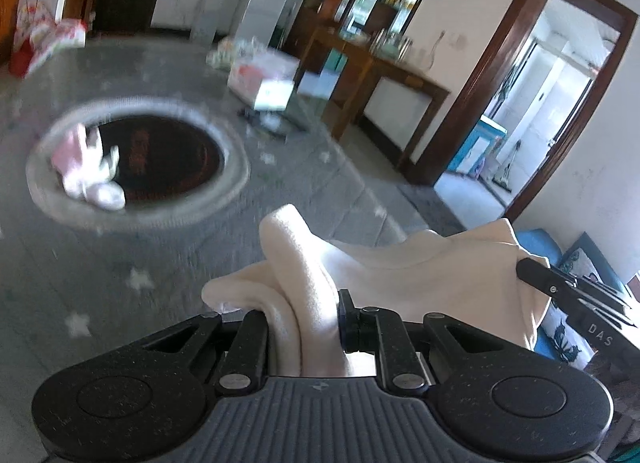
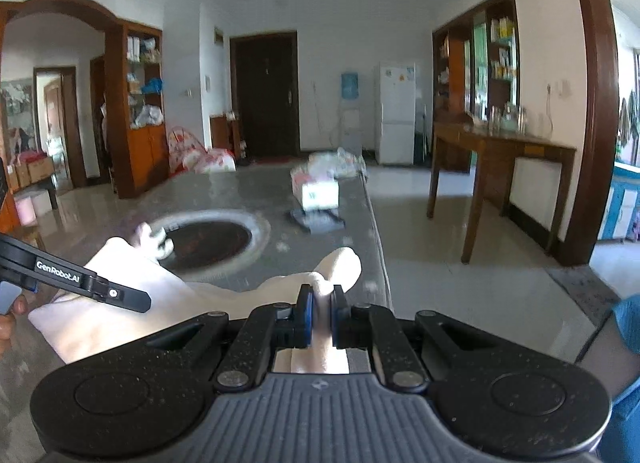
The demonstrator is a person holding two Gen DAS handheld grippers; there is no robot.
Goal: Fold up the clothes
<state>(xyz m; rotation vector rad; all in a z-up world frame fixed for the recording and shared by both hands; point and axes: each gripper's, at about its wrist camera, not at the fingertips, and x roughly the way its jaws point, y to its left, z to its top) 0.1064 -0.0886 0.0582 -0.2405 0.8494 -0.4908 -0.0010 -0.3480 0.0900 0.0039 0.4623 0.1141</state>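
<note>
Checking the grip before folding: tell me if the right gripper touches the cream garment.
Touching: the right wrist view shows the right gripper pinching the cream garment.

We see a white fridge (image 2: pixel 395 113) by the far wall, a water dispenser (image 2: pixel 349 111) just beside it, a wooden side table (image 2: pixel 500 151) and a dark door (image 2: pixel 266 95).

Cream garment (image 1: pixel 384 263): soft, matt fleecy cloth; bench (image 1: pixel 200 247): glossy, glass-like top; side table (image 2: pixel 500 151), right of frame: polished dark wood; floor (image 2: pixel 440 231): shiny tile.
</note>
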